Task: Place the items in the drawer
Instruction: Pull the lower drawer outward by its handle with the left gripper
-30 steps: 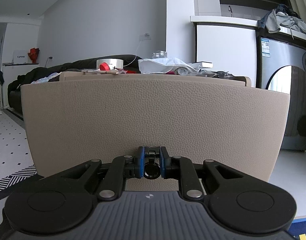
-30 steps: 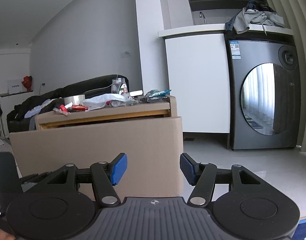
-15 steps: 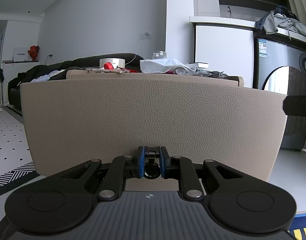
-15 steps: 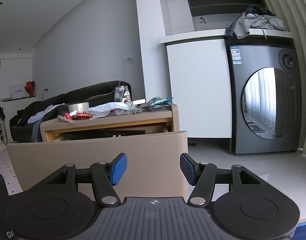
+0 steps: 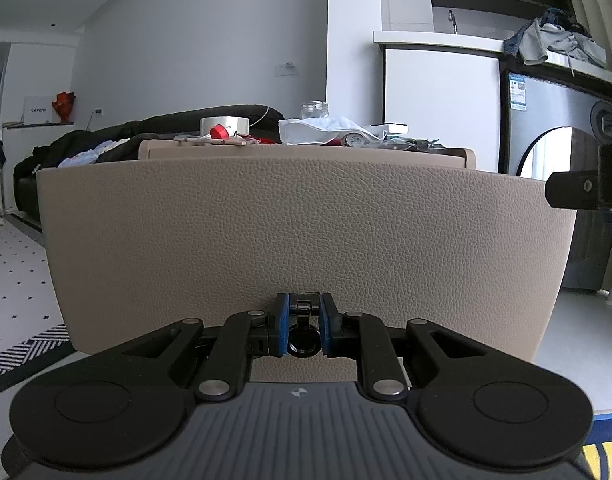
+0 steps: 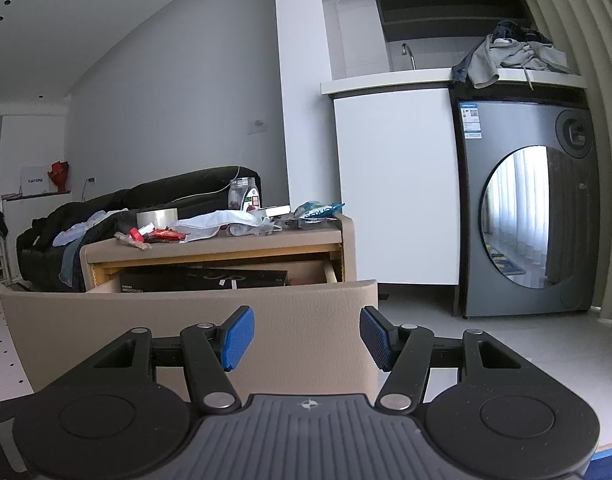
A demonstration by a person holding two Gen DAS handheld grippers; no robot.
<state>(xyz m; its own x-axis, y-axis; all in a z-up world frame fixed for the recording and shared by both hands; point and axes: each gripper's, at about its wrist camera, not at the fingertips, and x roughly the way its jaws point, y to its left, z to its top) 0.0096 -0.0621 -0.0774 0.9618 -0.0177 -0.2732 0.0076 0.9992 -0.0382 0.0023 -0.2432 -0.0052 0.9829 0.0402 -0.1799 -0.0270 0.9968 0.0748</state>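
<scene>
1. left gripper (image 5: 303,330) is clamped on the drawer pull (image 5: 303,343), drawer front (image 5: 306,232) dead ahead.
2. right gripper (image 6: 307,338) pads apart, empty, drawer (image 6: 209,278) open beyond it.
3. best to pull straight back, level.

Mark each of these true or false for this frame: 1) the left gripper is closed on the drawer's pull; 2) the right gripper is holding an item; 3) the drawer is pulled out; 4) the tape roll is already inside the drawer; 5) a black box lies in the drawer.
1) True. The left gripper is shut on the small black ring pull of the beige leather-textured drawer front.
2) False. The right gripper is open and holds nothing.
3) True. The right wrist view shows the gap behind the drawer front.
4) False. The clear tape roll sits on the beige cabinet top.
5) True. A flat black box lies inside the drawer.
</scene>
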